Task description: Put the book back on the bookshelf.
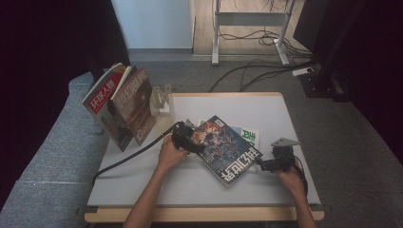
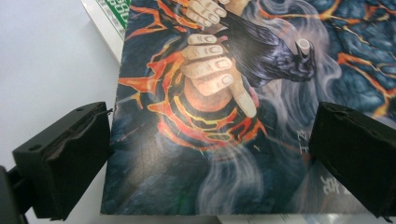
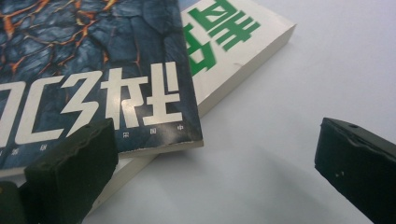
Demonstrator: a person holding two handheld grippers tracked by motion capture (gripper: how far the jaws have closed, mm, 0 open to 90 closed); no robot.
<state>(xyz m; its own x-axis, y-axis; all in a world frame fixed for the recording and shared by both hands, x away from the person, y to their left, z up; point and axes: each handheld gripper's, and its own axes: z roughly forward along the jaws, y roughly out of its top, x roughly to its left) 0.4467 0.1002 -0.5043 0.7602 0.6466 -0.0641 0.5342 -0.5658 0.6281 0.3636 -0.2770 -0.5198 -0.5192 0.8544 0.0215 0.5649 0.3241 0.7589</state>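
A dark book [image 1: 226,148] with orange lava art and white characters lies flat mid-table, resting on a white book with green characters [image 1: 250,135]. My left gripper [image 1: 189,140] hovers at the dark book's left end. In the left gripper view it [image 2: 210,158] is open, jaws wide apart over the dark cover [image 2: 196,116], one jaw at the cover's edge. My right gripper [image 1: 264,164] sits off the dark book's near right corner. In the right gripper view it [image 3: 215,161] is open, one jaw beside the dark book's corner [image 3: 140,93], the other over bare table; the white book [image 3: 233,46] shows underneath.
Two magazines [image 1: 122,105] lean upright at the table's back left, beside a metal bookend [image 1: 160,99]. A black cable [image 1: 128,159] trails from the left gripper across the white table [image 1: 237,107]. A grey cloth-covered surface [image 1: 52,156] adjoins the table's left side.
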